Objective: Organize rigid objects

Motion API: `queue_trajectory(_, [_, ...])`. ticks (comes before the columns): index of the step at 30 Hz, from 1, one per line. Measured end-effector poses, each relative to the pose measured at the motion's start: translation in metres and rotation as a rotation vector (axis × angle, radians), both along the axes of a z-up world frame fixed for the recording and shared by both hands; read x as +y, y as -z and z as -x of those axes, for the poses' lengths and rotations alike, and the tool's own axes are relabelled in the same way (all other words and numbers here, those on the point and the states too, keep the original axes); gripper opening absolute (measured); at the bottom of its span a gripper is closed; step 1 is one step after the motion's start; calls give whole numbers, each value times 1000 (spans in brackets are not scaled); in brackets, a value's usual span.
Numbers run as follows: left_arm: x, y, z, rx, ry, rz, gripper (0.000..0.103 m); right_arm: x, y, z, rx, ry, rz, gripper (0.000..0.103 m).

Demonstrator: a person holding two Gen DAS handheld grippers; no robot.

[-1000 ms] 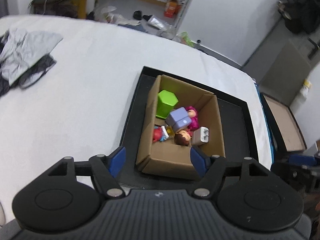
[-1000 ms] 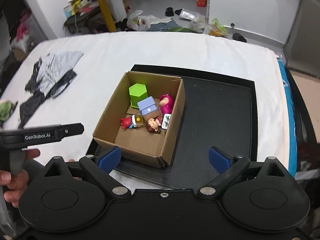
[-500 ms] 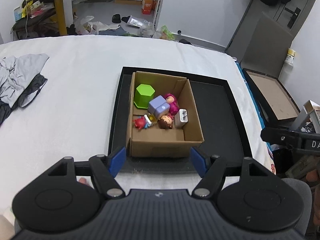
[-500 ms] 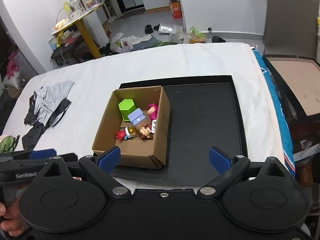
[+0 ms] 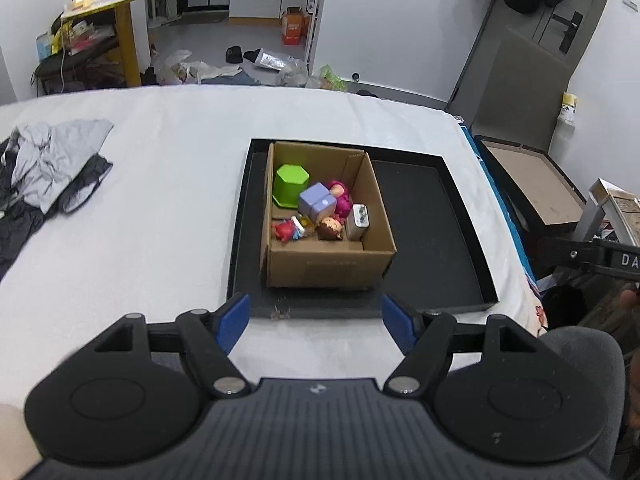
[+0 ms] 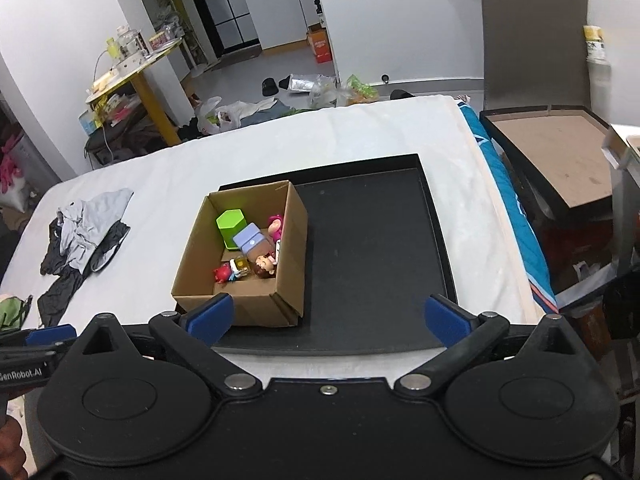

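Toys sit packed in the cardboard box [image 5: 328,268] on the left side of the black tray [image 6: 376,256] on the white bed [image 5: 160,184]: green block [image 5: 291,184], lilac cube [image 6: 251,241]. Left tool [image 5: 316,320] spread wide, holding nothing; right tool [image 6: 328,318] likewise gaping and bare, both hovering short of the tray.

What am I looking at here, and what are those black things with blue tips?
Those are two hand-held grippers, one in each of a person's hands; there is no robot arm. Each carries a camera looking along its two fingers, so one picture comes from the left gripper and the other from the right gripper. Both are open and hold nothing. Ahead is a white surface with a black tray on it. In the tray's left part stands a cardboard box holding small toys: a green block, a purple block, little figures. Crumpled clothes lie to the left.
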State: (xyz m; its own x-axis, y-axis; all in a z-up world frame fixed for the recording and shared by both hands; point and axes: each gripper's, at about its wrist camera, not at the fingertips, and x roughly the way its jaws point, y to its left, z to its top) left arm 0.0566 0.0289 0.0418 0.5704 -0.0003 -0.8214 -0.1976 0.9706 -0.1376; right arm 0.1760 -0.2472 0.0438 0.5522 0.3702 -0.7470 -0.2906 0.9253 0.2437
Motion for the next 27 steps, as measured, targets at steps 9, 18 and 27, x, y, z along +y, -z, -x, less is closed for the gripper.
queue_trajectory(9, [-21,-3,17,15,25,-51,84,-1,4,24,-1,16,14,103])
queue_trajectory(18, [-38,2,24,31,40,-94,86,-4,2,41,-36,42,1,103])
queue_trajectory(27, [-29,2,22,28,19,-94,86,-12,7,42,-30,41,-20,103])
